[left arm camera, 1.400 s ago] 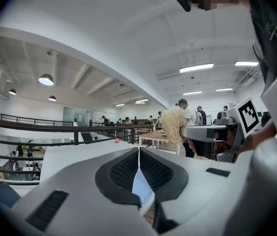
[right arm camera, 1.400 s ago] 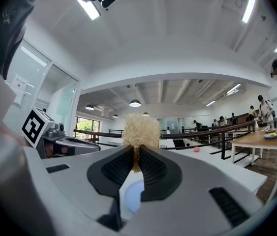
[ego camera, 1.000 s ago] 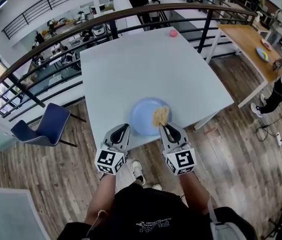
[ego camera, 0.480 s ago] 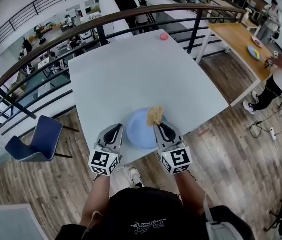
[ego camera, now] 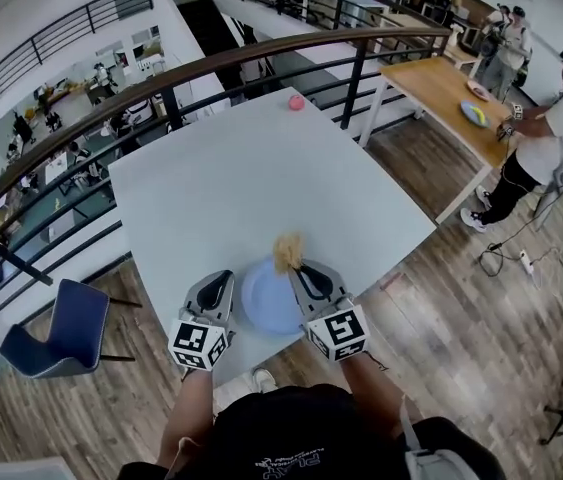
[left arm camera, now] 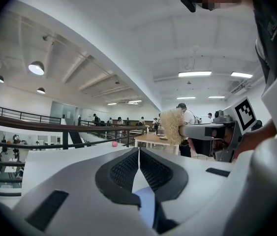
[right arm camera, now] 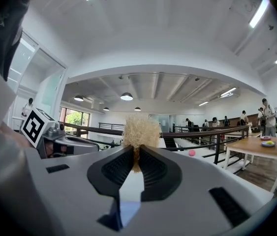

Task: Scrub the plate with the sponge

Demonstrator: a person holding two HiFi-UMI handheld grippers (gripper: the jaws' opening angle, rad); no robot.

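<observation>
A round blue plate [ego camera: 266, 306] lies near the front edge of the white table [ego camera: 251, 173]. My right gripper [ego camera: 298, 268] is shut on a tan fibrous sponge [ego camera: 287, 252], which sticks out past the fingertips over the plate's far right rim. In the right gripper view the sponge [right arm camera: 139, 131] is pinched between the black pads, with the plate [right arm camera: 128, 211] below. My left gripper [ego camera: 221, 280] sits at the plate's left rim, shut with nothing between its pads [left arm camera: 123, 168]. From the left gripper view the sponge [left arm camera: 170, 126] shows to the right.
A small pink ball [ego camera: 296, 102] rests at the table's far edge by the dark railing [ego camera: 261, 56]. A wooden table [ego camera: 451, 88] with people beside it stands at the right. A blue chair [ego camera: 61, 333] is on the floor at the left.
Both grippers have moved forward, away from my body. The sponge has gone from the plate's right side to its far right rim. The head camera has shifted too.
</observation>
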